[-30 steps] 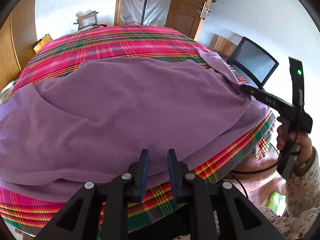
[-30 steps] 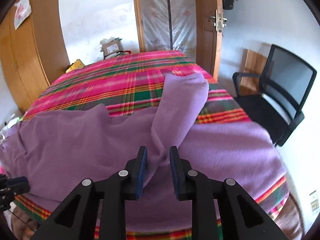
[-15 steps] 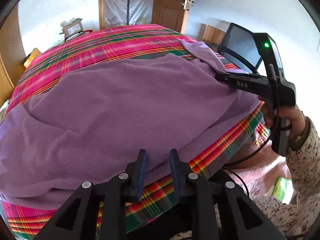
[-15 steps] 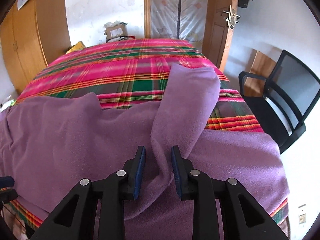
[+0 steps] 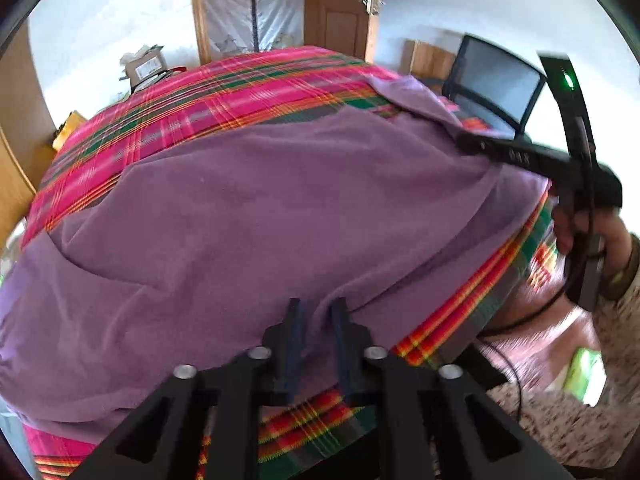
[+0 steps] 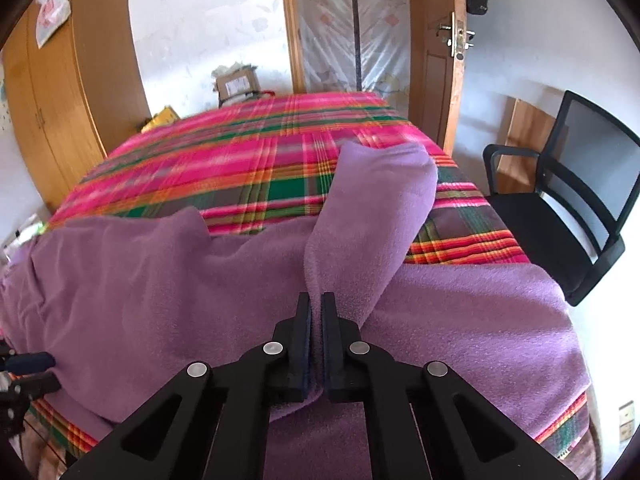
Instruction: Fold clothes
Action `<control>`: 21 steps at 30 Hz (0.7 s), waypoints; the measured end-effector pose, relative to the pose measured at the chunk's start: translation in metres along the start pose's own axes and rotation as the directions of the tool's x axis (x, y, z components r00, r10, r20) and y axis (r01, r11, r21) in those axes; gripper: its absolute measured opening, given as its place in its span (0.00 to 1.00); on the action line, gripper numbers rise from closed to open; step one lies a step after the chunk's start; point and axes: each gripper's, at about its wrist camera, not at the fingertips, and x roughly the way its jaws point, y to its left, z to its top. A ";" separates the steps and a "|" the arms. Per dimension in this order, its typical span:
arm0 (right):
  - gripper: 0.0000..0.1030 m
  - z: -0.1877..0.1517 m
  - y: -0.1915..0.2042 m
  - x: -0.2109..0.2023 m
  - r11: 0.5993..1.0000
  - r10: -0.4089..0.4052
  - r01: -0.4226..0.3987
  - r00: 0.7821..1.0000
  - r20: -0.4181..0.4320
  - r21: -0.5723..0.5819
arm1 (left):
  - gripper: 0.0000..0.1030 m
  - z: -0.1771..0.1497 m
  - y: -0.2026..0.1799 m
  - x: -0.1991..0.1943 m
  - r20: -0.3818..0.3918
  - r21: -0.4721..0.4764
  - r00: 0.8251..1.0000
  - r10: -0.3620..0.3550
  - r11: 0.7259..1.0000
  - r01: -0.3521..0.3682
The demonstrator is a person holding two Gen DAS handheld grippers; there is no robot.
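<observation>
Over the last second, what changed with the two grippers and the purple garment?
Both jaws went from apart to pinching the purple garment: the right gripper is shut on a raised fold, and the left gripper is closing on the near hem. The garment stays spread on the plaid bedcover.

Right tool (image 6: 316, 312) clamped on purple fleece garment (image 6: 160, 280), plaid bedspread (image 6: 248, 160), black chair (image 6: 568, 208) beside bed

A bed with a pink, green and orange plaid bedspread (image 6: 248, 160) fills the room. Beyond it stand a cardboard box (image 6: 236, 84), a wooden wardrobe (image 6: 52, 120) and a wooden door (image 6: 436, 60). A black mesh office chair (image 6: 568, 200) sits beside the bed.
</observation>
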 end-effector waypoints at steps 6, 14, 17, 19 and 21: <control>0.04 0.004 -0.004 -0.019 0.999 0.025 -0.027 0.997 0.073 0.029 | 0.04 0.005 0.011 -0.024 0.101 -0.059 0.995 -0.025 0.998 0.031; 0.04 -0.011 -0.001 -0.040 0.998 0.034 -0.038 0.996 0.077 0.048 | 0.04 0.007 0.025 -0.034 0.112 -0.096 0.990 -0.084 0.991 0.095; 0.04 -0.024 -0.003 -0.032 0.998 0.030 -0.031 0.999 0.021 0.054 | 0.04 0.009 0.034 -0.023 0.070 -0.130 0.991 -0.112 0.984 0.121; 0.06 -0.028 -0.004 -0.029 0.997 0.016 -0.016 1.000 -0.003 0.076 | 0.04 0.010 0.041 -0.019 0.057 -0.156 0.990 -0.129 0.978 0.137; 0.08 -0.031 -0.001 -0.035 0.997 0.016 -0.017 1.000 0.010 0.076 | 0.04 0.012 0.047 -0.018 0.050 -0.167 0.986 -0.158 0.972 0.164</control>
